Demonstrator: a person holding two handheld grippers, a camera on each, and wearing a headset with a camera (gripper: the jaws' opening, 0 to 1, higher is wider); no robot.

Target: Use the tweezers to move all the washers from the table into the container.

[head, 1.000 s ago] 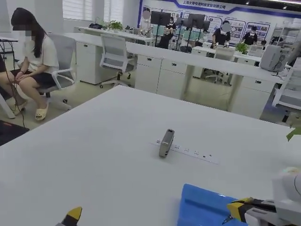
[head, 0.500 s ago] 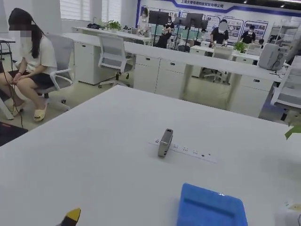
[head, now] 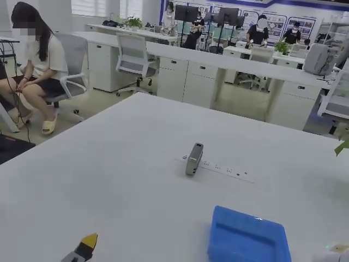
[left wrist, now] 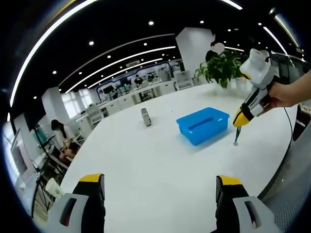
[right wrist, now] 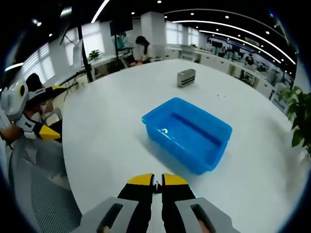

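Observation:
The blue container (head: 248,239) stands on the white table (head: 120,174), near its front right. In the right gripper view a small pale washer (right wrist: 165,131) lies inside the container (right wrist: 187,133). My right gripper (right wrist: 156,183) is shut on the thin tweezers (left wrist: 236,138), which point down to the table just beside the container (left wrist: 203,124). My left gripper (left wrist: 158,189) is open, jaws wide apart, with nothing between them; one yellow fingertip (head: 86,244) shows at the bottom of the head view. I cannot make out any washers on the table.
A grey adapter (head: 193,158) stands plugged into a white power strip (head: 223,170) behind the container. A potted plant (left wrist: 221,68) is at the table's far right. A person (head: 35,65) sits at the left; desks and chairs stand beyond.
The right gripper has drawn back out past the lower right of the head view. The head camera has tipped down slightly. The left fingertip stays at the bottom edge.

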